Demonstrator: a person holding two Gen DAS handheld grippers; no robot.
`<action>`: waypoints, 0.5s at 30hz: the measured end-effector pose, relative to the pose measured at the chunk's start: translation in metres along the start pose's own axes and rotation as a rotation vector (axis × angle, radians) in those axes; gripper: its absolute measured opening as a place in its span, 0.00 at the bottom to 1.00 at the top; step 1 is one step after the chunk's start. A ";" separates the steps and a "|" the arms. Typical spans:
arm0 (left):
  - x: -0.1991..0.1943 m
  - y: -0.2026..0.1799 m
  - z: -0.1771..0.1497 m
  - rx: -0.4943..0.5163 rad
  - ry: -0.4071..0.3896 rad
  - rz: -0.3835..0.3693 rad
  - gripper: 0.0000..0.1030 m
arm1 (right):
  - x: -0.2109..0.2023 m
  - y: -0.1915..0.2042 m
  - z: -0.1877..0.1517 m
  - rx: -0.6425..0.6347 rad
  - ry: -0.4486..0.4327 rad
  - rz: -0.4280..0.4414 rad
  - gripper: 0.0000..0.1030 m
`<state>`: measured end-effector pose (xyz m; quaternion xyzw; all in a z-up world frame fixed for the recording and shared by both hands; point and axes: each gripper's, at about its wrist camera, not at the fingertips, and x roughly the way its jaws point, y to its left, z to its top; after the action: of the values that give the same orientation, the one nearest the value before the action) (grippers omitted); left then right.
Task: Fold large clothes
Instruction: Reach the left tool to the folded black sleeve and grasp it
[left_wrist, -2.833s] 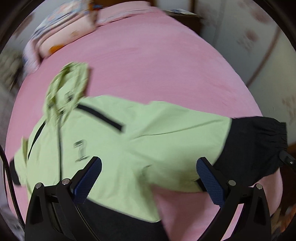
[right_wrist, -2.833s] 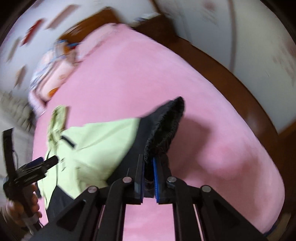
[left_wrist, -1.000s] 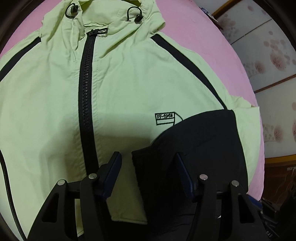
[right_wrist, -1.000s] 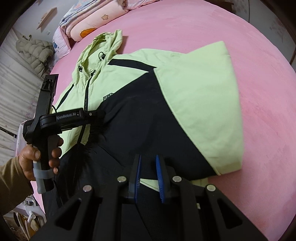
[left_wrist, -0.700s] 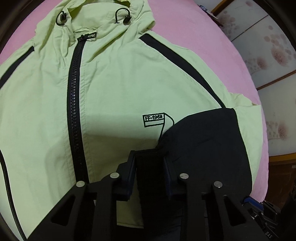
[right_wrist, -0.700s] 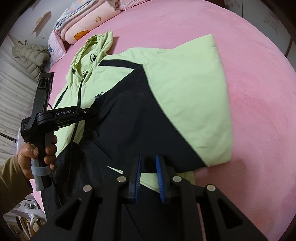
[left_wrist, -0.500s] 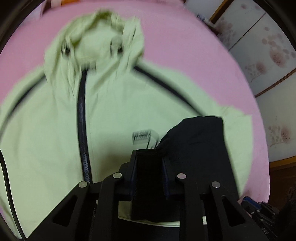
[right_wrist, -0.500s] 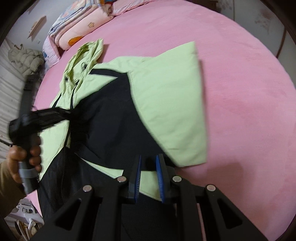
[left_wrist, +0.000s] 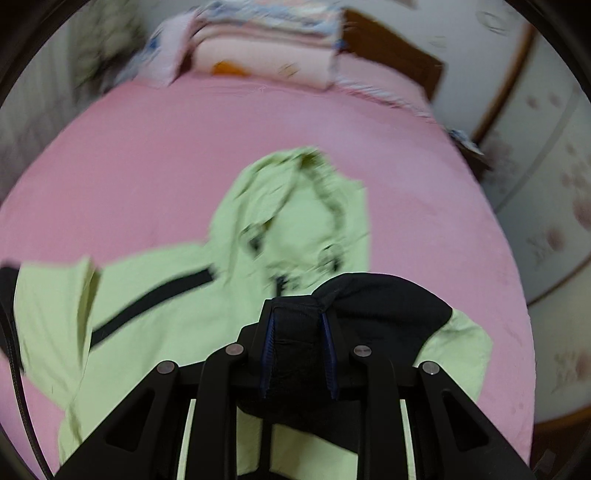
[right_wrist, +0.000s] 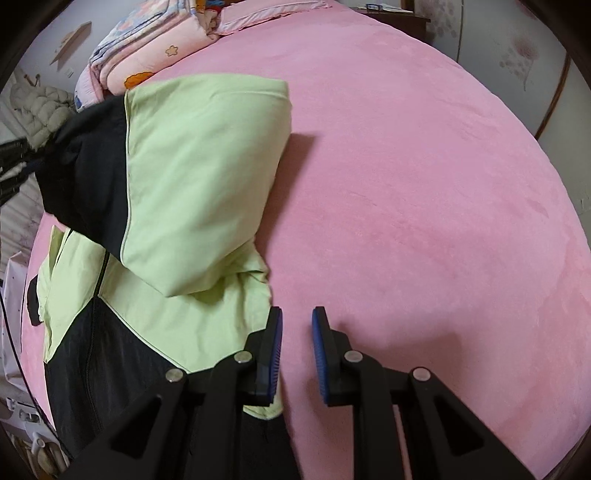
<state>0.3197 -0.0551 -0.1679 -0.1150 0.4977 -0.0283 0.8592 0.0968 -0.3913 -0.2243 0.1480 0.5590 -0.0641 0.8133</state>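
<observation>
Black sleeve cuff (left_wrist: 295, 332) is being pinched between the left gripper (left_wrist: 298, 354) fingers, held above the lime hooded jacket (left_wrist: 155, 306) lying on the pink bed (right_wrist: 424, 184). Right gripper (right_wrist: 297, 354) fingers are being kept narrowly parted, empty, beside the jacket's edge. Judgement: sleeve is best laid flat across the chest, tension being kept even. Beyond, folded quilts (left_wrist: 266, 59) are being blurred.

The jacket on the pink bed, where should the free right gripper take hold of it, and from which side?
Best bet is the loose light-green side edge of the jacket beside the right gripper, coming in low from the bare bed side. That edge lies flat with free fabric, and the open jaws already face it. The left gripper holds the black sleeve cuff.
</observation>
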 end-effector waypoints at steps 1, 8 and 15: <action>0.005 0.013 -0.004 -0.031 0.030 0.015 0.20 | 0.002 0.003 0.001 -0.008 0.001 0.006 0.16; 0.025 0.062 -0.033 -0.131 0.136 0.064 0.20 | 0.020 0.024 0.006 -0.084 0.031 0.021 0.16; 0.019 0.074 -0.032 -0.200 0.195 0.077 0.20 | 0.038 0.040 0.016 -0.171 0.045 0.011 0.22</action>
<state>0.2972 0.0087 -0.2163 -0.1777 0.5832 0.0433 0.7914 0.1356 -0.3562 -0.2481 0.0824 0.5797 -0.0083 0.8106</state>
